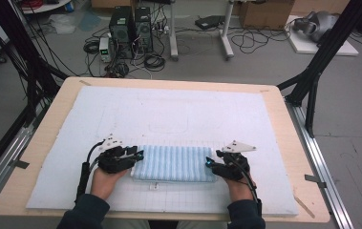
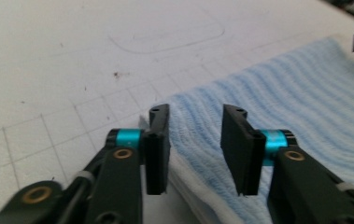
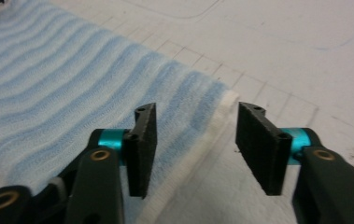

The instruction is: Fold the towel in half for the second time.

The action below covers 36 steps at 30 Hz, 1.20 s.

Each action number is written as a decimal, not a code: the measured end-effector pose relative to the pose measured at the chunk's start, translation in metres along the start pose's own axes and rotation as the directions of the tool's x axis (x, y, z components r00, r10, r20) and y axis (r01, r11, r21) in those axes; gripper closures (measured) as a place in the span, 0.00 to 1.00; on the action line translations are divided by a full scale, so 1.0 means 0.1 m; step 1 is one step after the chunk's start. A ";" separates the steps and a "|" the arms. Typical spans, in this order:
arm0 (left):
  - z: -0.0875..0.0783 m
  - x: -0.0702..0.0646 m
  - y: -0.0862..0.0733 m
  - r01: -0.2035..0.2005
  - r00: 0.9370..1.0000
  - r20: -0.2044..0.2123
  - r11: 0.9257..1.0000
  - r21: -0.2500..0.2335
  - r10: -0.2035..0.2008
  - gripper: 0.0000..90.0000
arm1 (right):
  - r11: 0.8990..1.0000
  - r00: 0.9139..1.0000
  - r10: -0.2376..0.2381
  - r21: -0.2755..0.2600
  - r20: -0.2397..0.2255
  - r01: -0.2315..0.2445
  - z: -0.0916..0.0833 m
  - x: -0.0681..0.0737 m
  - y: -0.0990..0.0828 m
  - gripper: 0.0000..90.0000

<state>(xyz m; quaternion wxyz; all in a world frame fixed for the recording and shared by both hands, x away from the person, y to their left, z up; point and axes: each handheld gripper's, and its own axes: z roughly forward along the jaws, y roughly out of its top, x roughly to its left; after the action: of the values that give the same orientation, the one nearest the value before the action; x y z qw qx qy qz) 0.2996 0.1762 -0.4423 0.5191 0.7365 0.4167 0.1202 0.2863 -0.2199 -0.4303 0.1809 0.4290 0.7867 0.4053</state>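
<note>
Nearest the person, both forearms come in over the near edge of the tabletop (image 1: pixel 49 124), which carries a white gridded mat (image 1: pixel 178 109). The folded blue striped towel (image 1: pixel 174 163) lies flat on the mat, near its near edge and about midway between the left and right edges.

The left gripper (image 1: pixel 139 155) sits at the towel's left end and the right gripper (image 1: pixel 208 162) at its right end. In the left gripper view the jaws stand apart, released, with the towel's edge lying between and beneath them (image 2: pixel 196 140); nothing is pinched. In the right gripper view the right gripper (image 3: pixel 195 140) is likewise spread, straddling the towel's white hemmed edge (image 3: pixel 212 126), one jaw over the cloth and the other over bare mat.

The step looks like taking hold of both short ends. To do it well, each lower jaw should slide under all the folded layers before closing, so the whole stack is caught and not just the top ply; both sides should close at matching points, or the cloth will skew when lifted.

Beyond the towel the mat lies bare to its far edge, marked by a faint drawn outline (image 1: pixel 169 126), giving ample room to carry or spread the cloth forward. Sideways, room is tighter toward the left and right edges.
</note>
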 end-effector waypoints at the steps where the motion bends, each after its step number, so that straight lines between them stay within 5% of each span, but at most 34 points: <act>1: -0.02 0.00 0.00 0.004 1.000 0.016 1.000 -0.004 -0.004 0.55 | 1.000 1.000 0.002 -0.008 0.004 -0.001 -0.04 -0.01 0.00 0.45; 10: -0.29 -0.02 0.03 -0.008 0.996 0.085 0.992 -0.122 0.018 0.21 | 0.998 0.999 -0.002 -0.056 0.044 0.004 -0.35 -0.11 -0.03 0.23; 15: -0.45 -0.02 0.04 -0.010 0.995 0.098 0.979 -0.201 0.030 0.21 | 0.995 0.999 -0.014 -0.101 0.049 0.019 -0.55 -0.12 -0.05 0.14; 20: -0.52 -0.03 0.04 -0.037 0.993 0.101 0.976 -0.215 0.060 0.21 | 0.992 0.996 -0.074 -0.100 0.047 0.078 -0.68 -0.13 -0.13 0.13; 24: -0.58 -0.06 0.02 -0.077 0.992 0.081 0.966 -0.248 0.100 0.21 | 0.992 0.997 -0.056 -0.109 0.051 0.062 -0.76 -0.16 -0.20 0.13; 36: -0.74 -0.13 -0.05 -0.078 0.994 0.054 0.963 -0.256 0.095 0.21 | 0.989 0.996 -0.052 -0.135 0.071 0.061 -0.91 -0.17 -0.29 0.13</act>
<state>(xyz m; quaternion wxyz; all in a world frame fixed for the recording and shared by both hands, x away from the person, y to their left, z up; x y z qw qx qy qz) 0.2436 0.2167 -0.4115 0.6168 0.6851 0.3478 0.1706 0.2234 -0.2865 -0.3991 0.2479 0.4064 0.7623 0.4386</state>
